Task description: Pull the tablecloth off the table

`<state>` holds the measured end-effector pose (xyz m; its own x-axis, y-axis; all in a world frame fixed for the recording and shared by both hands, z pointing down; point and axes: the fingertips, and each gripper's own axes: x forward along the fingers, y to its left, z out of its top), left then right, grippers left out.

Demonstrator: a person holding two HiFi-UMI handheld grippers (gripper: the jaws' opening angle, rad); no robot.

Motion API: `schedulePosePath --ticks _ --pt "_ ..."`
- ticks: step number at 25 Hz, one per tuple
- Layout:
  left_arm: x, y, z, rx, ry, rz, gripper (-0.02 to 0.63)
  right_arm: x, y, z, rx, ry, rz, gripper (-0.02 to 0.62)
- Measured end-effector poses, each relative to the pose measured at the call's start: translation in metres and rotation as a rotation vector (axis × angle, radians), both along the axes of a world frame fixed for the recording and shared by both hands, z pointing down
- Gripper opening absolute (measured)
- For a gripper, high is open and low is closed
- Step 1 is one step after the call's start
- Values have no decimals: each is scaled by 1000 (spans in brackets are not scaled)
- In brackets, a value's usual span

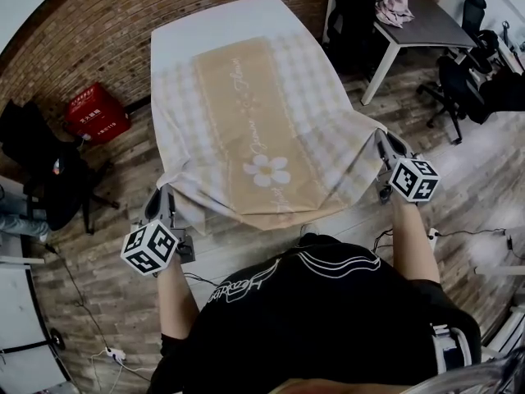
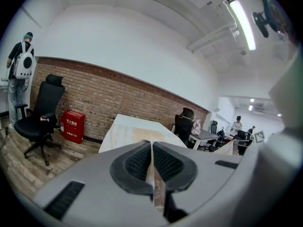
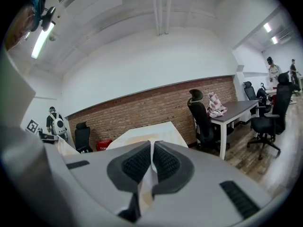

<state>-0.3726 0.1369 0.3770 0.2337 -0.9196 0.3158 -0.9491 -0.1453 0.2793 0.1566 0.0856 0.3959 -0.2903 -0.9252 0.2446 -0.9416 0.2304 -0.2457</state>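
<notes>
A beige checked tablecloth (image 1: 254, 130) with a flower print lies half pulled off the white table (image 1: 213, 27); the table's far end is bare. The cloth's near edge hangs in the air between my two grippers. My left gripper (image 1: 166, 199) is shut on the cloth's left corner, and a thin fold of cloth (image 2: 152, 174) shows pinched between its dark pads (image 2: 137, 167). My right gripper (image 1: 384, 150) is shut on the right corner, with a fold of cloth (image 3: 149, 171) squeezed between its pads (image 3: 166, 164).
A red box (image 1: 97, 113) stands by the brick wall at left, with a black office chair (image 1: 49, 179) near it. A grey desk (image 1: 426, 19) and black chairs (image 1: 459, 80) stand at the right. Cables (image 1: 459, 235) run over the wooden floor.
</notes>
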Motion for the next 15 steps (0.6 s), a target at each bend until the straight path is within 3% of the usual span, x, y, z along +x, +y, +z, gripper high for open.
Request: schedulePosePath --ticks 15 --pt "11 28 3 -24 2 -24 6 7 26 8 -31 -16 -35 -3"
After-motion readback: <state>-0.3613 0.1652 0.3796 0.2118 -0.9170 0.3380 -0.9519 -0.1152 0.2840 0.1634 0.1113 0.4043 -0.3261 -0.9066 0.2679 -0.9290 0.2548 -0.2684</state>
